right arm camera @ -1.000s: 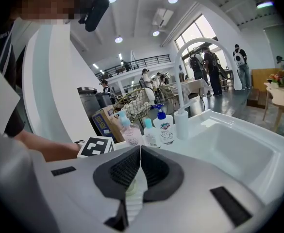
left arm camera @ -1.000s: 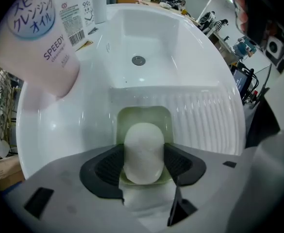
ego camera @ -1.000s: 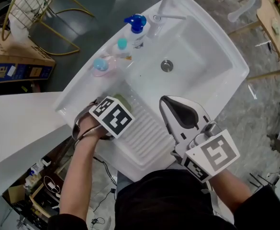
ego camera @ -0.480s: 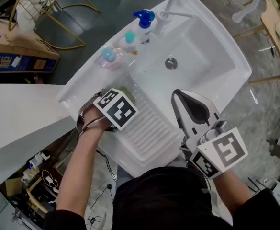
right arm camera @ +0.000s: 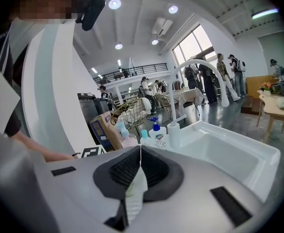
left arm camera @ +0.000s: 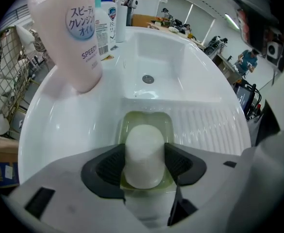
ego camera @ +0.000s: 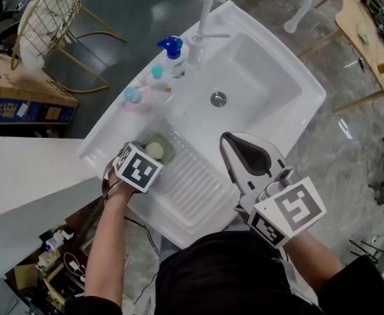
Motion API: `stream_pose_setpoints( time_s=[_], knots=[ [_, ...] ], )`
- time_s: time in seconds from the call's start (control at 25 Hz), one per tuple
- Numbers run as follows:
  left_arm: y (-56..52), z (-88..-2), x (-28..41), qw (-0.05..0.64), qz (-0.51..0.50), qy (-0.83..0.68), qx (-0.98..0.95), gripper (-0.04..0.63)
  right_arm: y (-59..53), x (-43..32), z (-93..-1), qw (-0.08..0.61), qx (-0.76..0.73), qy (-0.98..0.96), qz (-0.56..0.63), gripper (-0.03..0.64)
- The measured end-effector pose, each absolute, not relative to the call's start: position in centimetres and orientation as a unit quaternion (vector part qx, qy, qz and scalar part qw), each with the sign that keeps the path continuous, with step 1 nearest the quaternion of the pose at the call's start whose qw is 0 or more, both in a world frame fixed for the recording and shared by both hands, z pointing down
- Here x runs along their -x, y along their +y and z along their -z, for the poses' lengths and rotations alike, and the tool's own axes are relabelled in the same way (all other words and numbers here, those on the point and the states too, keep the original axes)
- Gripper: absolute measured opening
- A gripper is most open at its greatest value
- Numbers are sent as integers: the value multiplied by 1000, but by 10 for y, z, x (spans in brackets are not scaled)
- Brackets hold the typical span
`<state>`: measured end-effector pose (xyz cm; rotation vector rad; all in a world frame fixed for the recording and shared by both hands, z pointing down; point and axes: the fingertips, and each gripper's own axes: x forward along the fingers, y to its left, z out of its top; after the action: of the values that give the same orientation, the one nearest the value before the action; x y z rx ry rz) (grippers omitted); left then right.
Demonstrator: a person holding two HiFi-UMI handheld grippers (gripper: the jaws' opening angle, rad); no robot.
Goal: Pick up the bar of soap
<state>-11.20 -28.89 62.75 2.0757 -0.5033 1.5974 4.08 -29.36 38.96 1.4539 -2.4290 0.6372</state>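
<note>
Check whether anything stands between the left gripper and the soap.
Nothing visible does. The jaws of the left gripper flank the soap in its dish, pads seemingly against its sides. The pink bottle stands well behind, on the sink.

A white sink (ego camera: 280,58) carries everything. On its back ledge stand a pink bottle (ego camera: 134,97), a teal-capped bottle (ego camera: 157,73) and a blue pump bottle (ego camera: 172,48), beside the tap (ego camera: 205,18). A green soap dish (ego camera: 169,146) sits just beside the ribbed drainboard (ego camera: 198,182).
</note>
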Motion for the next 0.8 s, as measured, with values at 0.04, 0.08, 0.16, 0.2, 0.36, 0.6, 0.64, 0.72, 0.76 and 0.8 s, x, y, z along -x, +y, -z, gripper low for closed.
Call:
stream_pose_setpoints(
  time_s=[0.04, 0.08, 0.16, 0.2, 0.36, 0.6, 0.64, 0.72, 0.76, 0.8],
  knots=[
    [-292, -626, 113, 233, -579, -190, -758, 253, -293, -42, -388, 119, -498, -831, -216, 9],
    [-292, -626, 114, 234, -575, -195, -759, 253, -291, -42, -386, 119, -498, -832, -215, 9],
    [-290, -626, 113, 243, -559, -205, -766, 253, -289, -44, -382, 117, -499, -832, -212, 9],
    [-290, -625, 112, 245, -549, -213, -771, 253, -287, -44, -381, 116, -500, -832, -212, 9],
    [-292, -618, 109, 236, -514, -246, -787, 253, -282, -47, -379, 115, -498, -833, -213, 9],
    [-298, -595, 106, 256, -445, -290, -808, 252, -277, -47, -376, 113, -495, -835, -211, 9],
    [-299, -590, 105, 257, -433, -295, -812, 252, -277, -47, -375, 112, -495, -836, -210, 9],
    [-299, -579, 103, 258, -414, -304, -818, 252, -276, -49, -373, 111, -494, -837, -209, 9],
    [-299, -574, 103, 257, -406, -309, -821, 252, -276, -50, -372, 110, -494, -837, -208, 9],
    [-300, -569, 104, 256, -398, -316, -822, 252, -277, -51, -370, 109, -494, -838, -206, 9]
  ],
)
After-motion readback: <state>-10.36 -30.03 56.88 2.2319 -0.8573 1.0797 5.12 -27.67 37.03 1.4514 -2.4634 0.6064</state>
